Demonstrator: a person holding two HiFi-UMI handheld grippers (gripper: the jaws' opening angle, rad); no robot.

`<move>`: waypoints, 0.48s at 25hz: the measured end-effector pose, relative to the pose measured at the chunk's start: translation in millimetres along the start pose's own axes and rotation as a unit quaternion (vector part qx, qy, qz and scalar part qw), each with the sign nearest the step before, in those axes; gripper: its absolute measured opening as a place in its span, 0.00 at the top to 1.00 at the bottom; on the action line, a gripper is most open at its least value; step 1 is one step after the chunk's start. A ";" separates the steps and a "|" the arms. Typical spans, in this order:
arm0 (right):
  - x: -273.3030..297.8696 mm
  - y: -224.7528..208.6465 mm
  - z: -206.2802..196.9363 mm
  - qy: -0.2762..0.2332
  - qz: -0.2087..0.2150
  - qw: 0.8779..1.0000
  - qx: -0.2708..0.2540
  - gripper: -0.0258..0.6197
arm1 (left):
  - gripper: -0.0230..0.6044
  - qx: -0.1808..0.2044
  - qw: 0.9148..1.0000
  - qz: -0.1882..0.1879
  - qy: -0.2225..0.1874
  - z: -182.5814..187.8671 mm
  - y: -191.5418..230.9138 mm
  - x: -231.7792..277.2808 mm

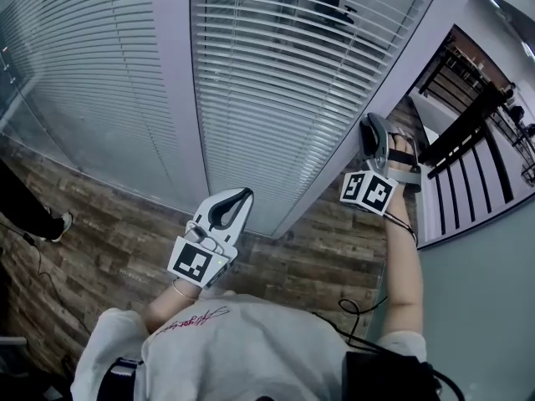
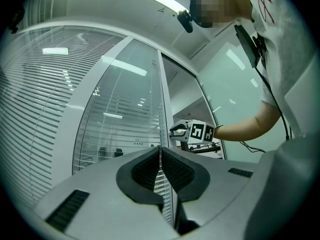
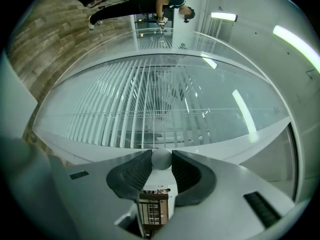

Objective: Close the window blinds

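Nearest, at the bottom of the head view, a pale grey shirt (image 1: 242,349) is seen, with both arms reaching out from it. The left gripper (image 1: 242,197) is held low and close in, over the wooden floor (image 1: 100,241) and just short of the glass. Its jaws are closed together at the tips with nothing held between them; only a thin slit is left lower down. Its marker cube (image 1: 199,261) is turned towards the head camera.

Further out and to the right, a bare forearm (image 1: 404,266) is stretched forward, and the right gripper (image 1: 370,132) is raised against the white frame post (image 1: 376,98) at the right edge of the pane. In the right gripper view a small round pale knob (image 3: 161,159) is seen clasped between the jaw tips, with both pads touching it.

Beyond the grippers, the blinds (image 1: 284,82) are hung behind the glass and cover the panes on both sides of a second white post to the left. Their white slats are set apart, so narrow gaps are left and dark shapes in the room behind are partly seen through them. At the far left, a dark trouser leg and shoe of another person (image 1: 38,215) are shown on the floor.
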State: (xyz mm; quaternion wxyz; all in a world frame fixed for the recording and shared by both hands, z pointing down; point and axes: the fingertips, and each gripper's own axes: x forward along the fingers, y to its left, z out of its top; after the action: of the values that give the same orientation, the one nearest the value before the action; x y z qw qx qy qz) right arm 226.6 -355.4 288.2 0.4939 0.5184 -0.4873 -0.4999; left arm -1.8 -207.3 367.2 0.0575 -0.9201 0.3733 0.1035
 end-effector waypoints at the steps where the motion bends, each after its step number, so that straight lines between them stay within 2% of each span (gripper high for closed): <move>1: -0.1 -0.2 0.0 -0.001 0.000 1.000 0.012 0.75 | 0.93 0.001 1.000 0.000 0.000 0.0 -0.8 -0.2; 7: -0.6 -4.8 -0.8 -0.006 -0.009 0.995 0.096 0.76 | 0.93 0.003 1.000 -0.001 0.002 0.7 -2.4 -2.0; 12: -1.2 -9.2 0.1 -0.006 -0.009 0.987 0.163 0.76 | 0.93 0.006 1.000 0.001 0.001 3.6 -1.0 -3.2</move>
State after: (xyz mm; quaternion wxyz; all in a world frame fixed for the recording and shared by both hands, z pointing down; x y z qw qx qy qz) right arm 226.6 -353.8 279.1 0.3954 0.5930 -0.5607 -0.4214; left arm -3.8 -203.7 364.4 0.0627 -0.9194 0.3752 0.1000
